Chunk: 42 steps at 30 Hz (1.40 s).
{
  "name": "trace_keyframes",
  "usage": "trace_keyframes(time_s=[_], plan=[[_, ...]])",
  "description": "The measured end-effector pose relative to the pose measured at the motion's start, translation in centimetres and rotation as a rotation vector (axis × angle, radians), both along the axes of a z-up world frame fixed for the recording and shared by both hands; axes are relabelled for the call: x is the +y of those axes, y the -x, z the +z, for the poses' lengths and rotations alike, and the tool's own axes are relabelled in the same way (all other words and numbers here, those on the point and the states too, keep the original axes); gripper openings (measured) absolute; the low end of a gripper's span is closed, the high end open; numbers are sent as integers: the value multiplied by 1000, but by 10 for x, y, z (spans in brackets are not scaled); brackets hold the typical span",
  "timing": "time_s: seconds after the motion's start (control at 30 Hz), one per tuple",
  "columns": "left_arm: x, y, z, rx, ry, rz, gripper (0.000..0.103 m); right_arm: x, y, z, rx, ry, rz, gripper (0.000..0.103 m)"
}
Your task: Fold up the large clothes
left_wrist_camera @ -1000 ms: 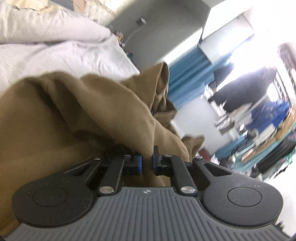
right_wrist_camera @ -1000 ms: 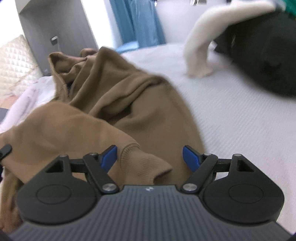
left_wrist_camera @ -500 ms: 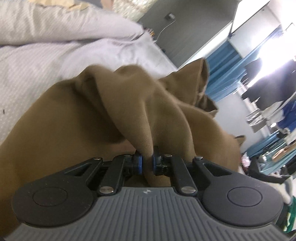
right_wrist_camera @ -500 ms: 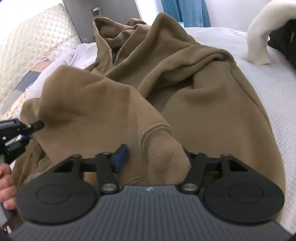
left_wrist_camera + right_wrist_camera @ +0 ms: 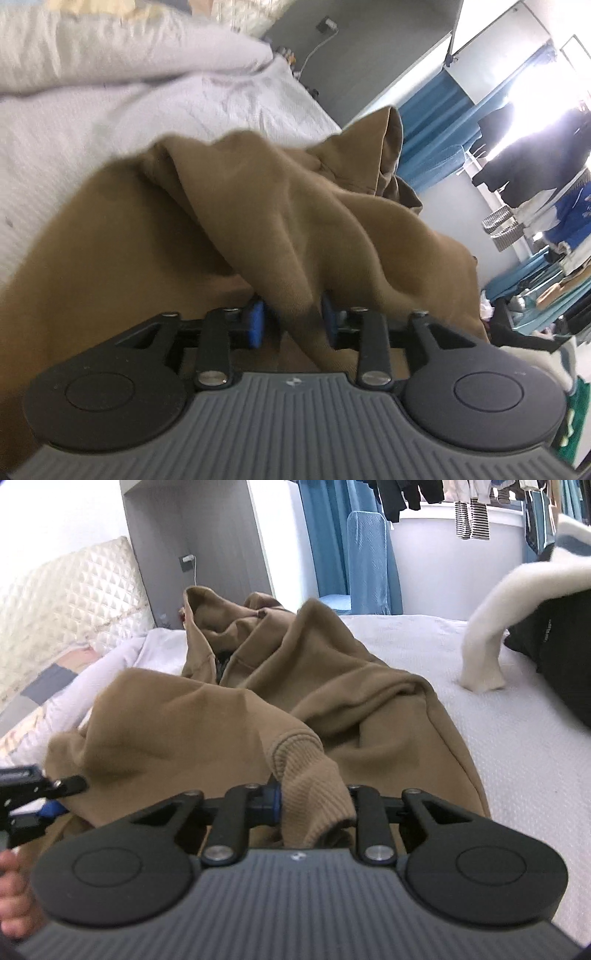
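A brown hoodie (image 5: 258, 221) lies crumpled on the white bed sheet (image 5: 110, 122), hood toward the far wall. In the left wrist view a fold of it runs between the jaws of my left gripper (image 5: 291, 325). Those jaws are opening, and a gap shows beside the left pad (image 5: 255, 325). In the right wrist view the hoodie (image 5: 332, 686) fills the middle. My right gripper (image 5: 312, 801) is closing on the ribbed sleeve cuff (image 5: 306, 775) and its pads press on it. The left gripper (image 5: 44, 797) shows at the left edge against the sleeve.
A white garment (image 5: 487, 646) and a black one (image 5: 554, 657) lie on the sheet (image 5: 498, 757) at the right. A quilted headboard (image 5: 66, 602) and pillow (image 5: 110, 48) stand at the bed's head. Blue curtains (image 5: 351, 535) and hanging clothes are beyond. A person's hand (image 5: 14, 886) is lower left.
My left gripper's jaws, clamped on the brown fold before, have parted. My right gripper's wide jaws have closed onto the sleeve cuff, and it has risen a little.
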<state>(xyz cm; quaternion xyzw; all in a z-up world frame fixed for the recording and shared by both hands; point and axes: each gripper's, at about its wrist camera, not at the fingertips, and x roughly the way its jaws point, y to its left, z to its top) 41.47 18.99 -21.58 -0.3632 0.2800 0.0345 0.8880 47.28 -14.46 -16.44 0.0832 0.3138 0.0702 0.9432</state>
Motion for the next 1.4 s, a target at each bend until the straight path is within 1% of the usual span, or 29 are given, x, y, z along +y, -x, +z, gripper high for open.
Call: trace_keyframes(time_s=[0.07, 0.13, 0.23, 0.33, 0.4, 0.43, 0.47, 0.53, 0.6, 0.73, 0.87, 0.97, 1.03, 1.1, 1.17, 1.2, 1.23, 1.27, 1.3, 1.33, 1.37, 1.4], plan=[[-1, 13, 12, -26, -37, 6, 43, 1, -12, 3, -3, 3, 17, 24], [-3, 26, 26, -54, -89, 11, 44, 2, -23, 11, -16, 7, 27, 24], [-12, 33, 51, -103, -199, -1, 44, 0, -45, 22, -33, 8, 48, 24], [-27, 22, 71, -155, -321, -39, 44, -1, -63, 28, -48, 45, 76, 24], [-38, 6, 72, -156, -386, -75, 44, -4, -71, 25, -45, 46, 94, 24], [-41, -6, 67, -155, -403, -88, 44, -5, -76, 22, -38, 46, 99, 24], [-42, -18, 60, -133, -411, -92, 44, -7, -81, 18, -34, 54, 105, 24], [-42, -39, 44, -81, -437, -67, 44, -10, -85, 8, -41, 69, 113, 24], [-36, -57, 27, -40, -423, -59, 41, -14, -90, -2, -36, 58, 115, 24], [-24, -82, 12, 3, -365, -36, 31, -21, -108, -23, 21, 15, 101, 25], [-18, -114, -1, 83, -367, -41, 24, -18, -127, -39, 47, 25, 113, 26], [-16, -131, -11, 141, -343, -49, 19, -19, -139, -54, 102, 0, 101, 26], [-18, -138, -13, 159, -366, -58, 18, -21, -140, -57, 104, -21, 96, 26], [-22, -139, -11, 172, -397, -68, 18, -23, -136, -57, 100, -14, 98, 26], [-25, -134, -3, 177, -400, -78, 18, -23, -132, -53, 94, -10, 94, 27], [-27, -129, 1, 175, -392, -81, 20, -22, -130, -51, 94, -13, 87, 27], [-29, -123, 7, 173, -383, -88, 26, -23, -127, -47, 93, -21, 80, 28], [-32, -115, 14, 165, -378, -100, 30, -24, -122, -43, 89, -24, 72, 31], [-34, -108, 20, 152, -380, -113, 39, -26, -118, -39, 86, -18, 64, 34], [-36, -100, 26, 137, -385, -118, 45, -27, -113, -34, 82, -11, 62, 36], [-38, -91, 33, 124, -393, -122, 46, -28, -107, -29, 74, -7, 61, 43], [-39, -83, 40, 113, -400, -128, 47, -30, -101, -24, 61, -4, 61, 58]])
